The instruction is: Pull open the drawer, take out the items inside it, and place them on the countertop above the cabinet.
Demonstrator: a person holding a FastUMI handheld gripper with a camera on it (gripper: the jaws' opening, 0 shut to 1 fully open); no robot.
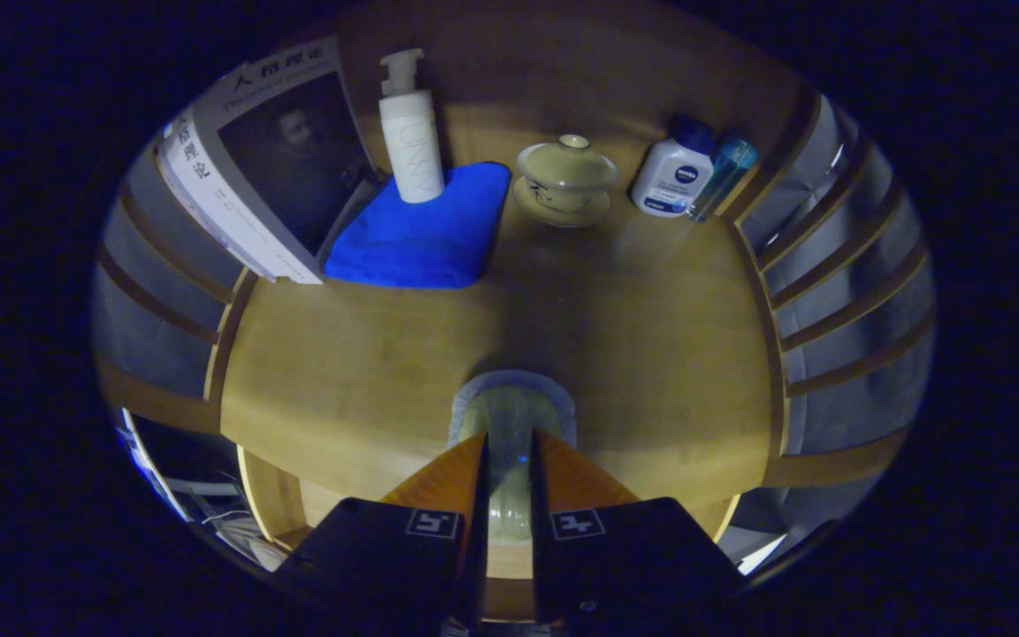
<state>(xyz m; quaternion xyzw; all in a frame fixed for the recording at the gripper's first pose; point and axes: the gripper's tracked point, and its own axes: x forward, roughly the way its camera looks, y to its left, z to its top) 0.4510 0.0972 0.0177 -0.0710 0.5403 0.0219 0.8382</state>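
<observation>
1. Looking down on the wooden table (633, 336), we see the tool (509, 447) low in front, orange fingers (443, 482) pointing ahead.
2. Between the fingers sits a pale green, glassy item (509, 425) with a grey rim; both fingers press its sides, so we call the tool clamped on it.
3. We cannot tell whether the item touches the table or hangs just above it.
4. Beyond the fingers, at the far side: a blue cloth (421, 234) lying flat, with a white pump bottle (409, 133) standing upright at its back edge.
5. A book (253, 168) leans tilted just beside the cloth.
6. A lidded tea bowl (565, 177) on its saucer stands near the cloth, apart from it.
7. A white lotion bottle (673, 172) and a small clear bottle with blue cap (722, 172) stand touching, near the slatted side rail (846, 257).
</observation>
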